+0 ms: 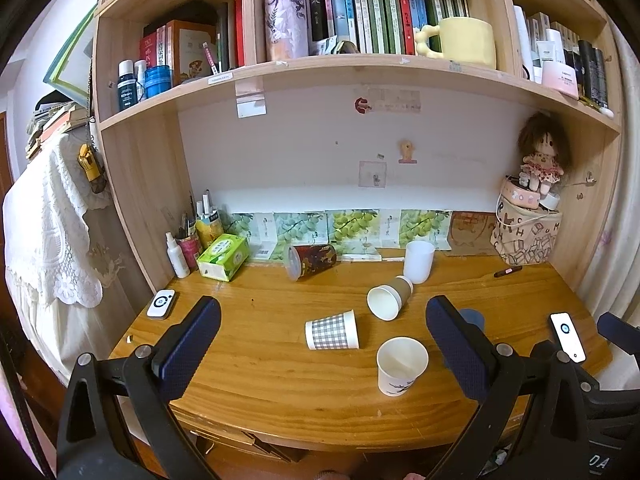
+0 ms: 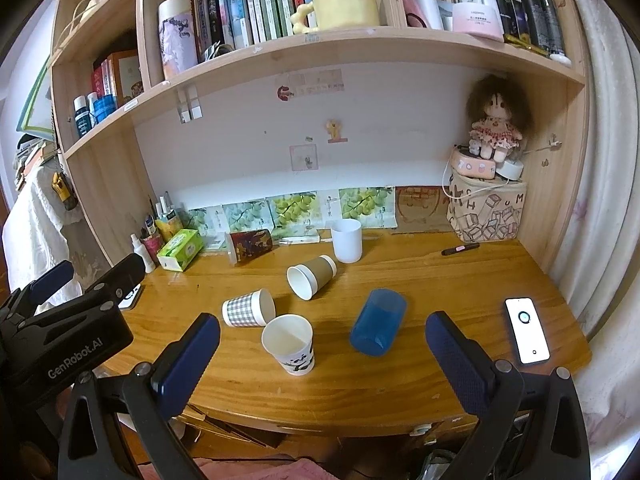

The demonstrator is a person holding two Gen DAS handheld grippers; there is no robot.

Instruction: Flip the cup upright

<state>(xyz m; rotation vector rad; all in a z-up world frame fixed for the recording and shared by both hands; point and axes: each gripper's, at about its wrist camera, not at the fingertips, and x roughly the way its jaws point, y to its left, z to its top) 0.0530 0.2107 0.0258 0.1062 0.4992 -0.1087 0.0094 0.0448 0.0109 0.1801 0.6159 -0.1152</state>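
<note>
So, progress check on the cup flipping: from how the desk looks, there's plenty left to do. Two cups stand upright already, the white paper cup with the panda print near the front edge and the plain white cup near the back. Everything else is on its side: the checked paper cup just beside the panda one with its mouth pointing right, the brown-sleeved paper cup behind it with its open mouth facing the cameras, the blue plastic cup lying front-centre right, and a dark red patterned cup tipped over at the back near the green tissue box. Can't tell which one is up next, but the blue cup sits squarely between the right gripper's fingers in its own view, so that's my guess. Neither tool has anything in it: the right gripper has its jaws spread wide and hangs short of the desk's front edge, and the left gripper is spread wide too, roughly lined up with the checked cup and the panda cup. A phone lies flat on the right side, well apart from the cups.
</note>
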